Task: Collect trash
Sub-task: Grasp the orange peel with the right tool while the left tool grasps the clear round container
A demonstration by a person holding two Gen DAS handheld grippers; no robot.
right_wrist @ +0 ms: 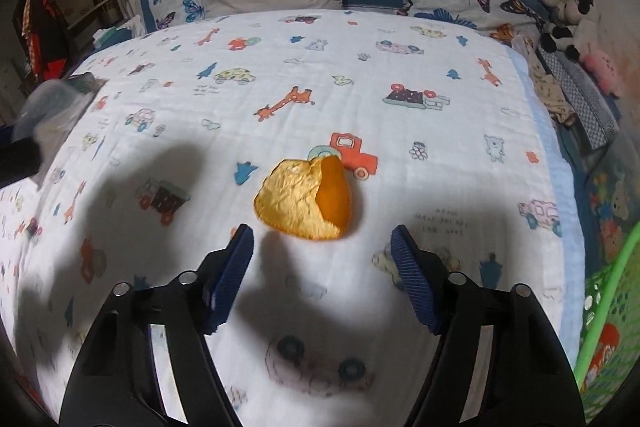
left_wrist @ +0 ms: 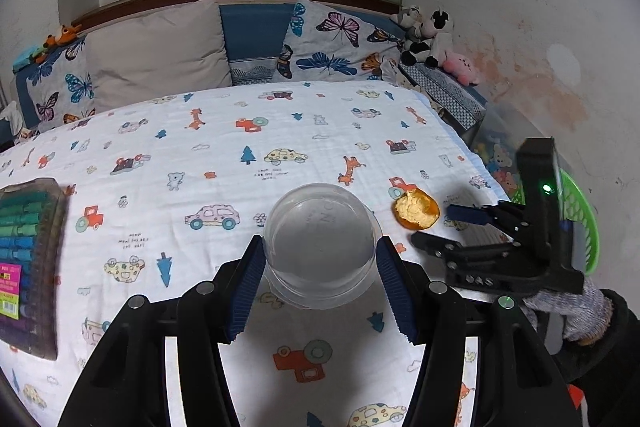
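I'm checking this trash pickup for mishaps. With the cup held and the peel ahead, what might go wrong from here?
1. The left gripper pinches the thin clear plastic cup at its sides; squeezing may crush or eject it.
2. The open right gripper may snag the soft bedsheet under the orange peel.
3. The green basket sits off the bed's edge, so drops could miss.

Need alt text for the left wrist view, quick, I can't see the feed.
The left gripper clamps a clear plastic cup above a cartoon-print bedsheet. To its right, the open right gripper reaches toward an orange peel, with a green basket behind.
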